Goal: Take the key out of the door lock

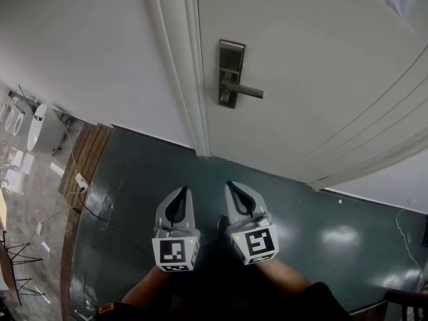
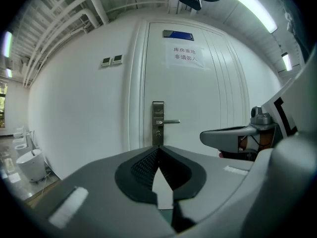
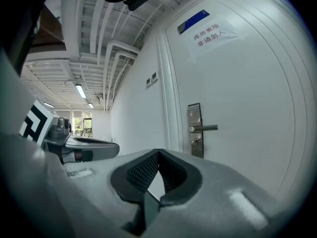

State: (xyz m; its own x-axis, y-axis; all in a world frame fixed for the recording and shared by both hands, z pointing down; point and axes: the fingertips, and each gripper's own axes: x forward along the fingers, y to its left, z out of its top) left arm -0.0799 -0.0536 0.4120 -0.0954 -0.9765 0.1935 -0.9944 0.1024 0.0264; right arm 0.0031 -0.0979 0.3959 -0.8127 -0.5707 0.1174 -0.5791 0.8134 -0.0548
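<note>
The white door carries a steel lock plate with a lever handle. A small key appears to sit in the keyhole under the handle, also visible as the key in the right gripper view and a tiny key in the left gripper view. My left gripper and right gripper hang side by side low in the head view, well short of the door. Both are shut with nothing between the jaws. Each points toward the lock plate.
A white door frame and wall lie left of the door. The floor is dark green and glossy. A paper notice hangs high on the door. White fixtures and cables stand far left.
</note>
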